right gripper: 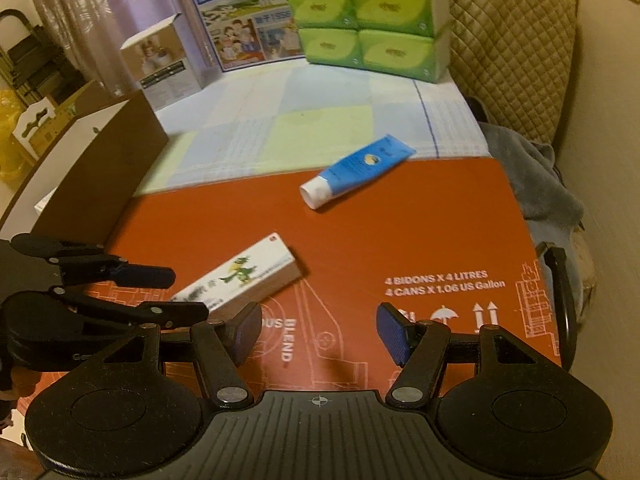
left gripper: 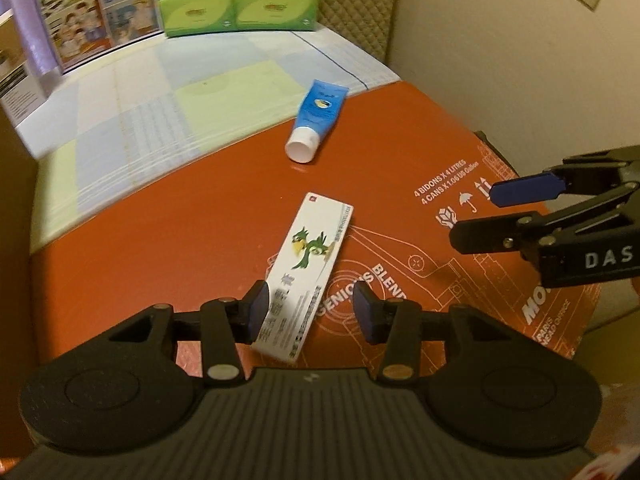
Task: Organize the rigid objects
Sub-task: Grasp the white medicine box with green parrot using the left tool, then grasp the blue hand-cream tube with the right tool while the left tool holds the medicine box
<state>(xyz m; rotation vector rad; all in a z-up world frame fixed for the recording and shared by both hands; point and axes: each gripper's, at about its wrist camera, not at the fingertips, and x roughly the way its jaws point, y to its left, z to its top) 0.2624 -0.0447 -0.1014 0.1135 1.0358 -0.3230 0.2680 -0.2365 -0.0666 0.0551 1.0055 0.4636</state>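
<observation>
A long white box with a green dragon picture [left gripper: 308,268] lies flat on the red cardboard sheet [left gripper: 180,220]. My left gripper [left gripper: 310,312] is open, its near end of the box between the two blue pads, not clamped. A blue tube with a white cap [left gripper: 318,118] lies farther back near the sheet's far edge. My right gripper [right gripper: 320,332] is open and empty over the sheet, to the right of the box [right gripper: 244,276]; the tube [right gripper: 356,170] lies ahead of it. The right gripper [left gripper: 476,216] shows at the right in the left wrist view, the left gripper [right gripper: 188,292] at the left in the right wrist view.
A checked cloth [left gripper: 160,92] covers the surface behind the sheet. Green tissue packs [right gripper: 368,12], a milk carton box [right gripper: 240,20] and a small white box [right gripper: 164,64] stand at the back. A brown panel [right gripper: 80,168] rises on the left; a quilted cushion [right gripper: 512,40] and wall on the right.
</observation>
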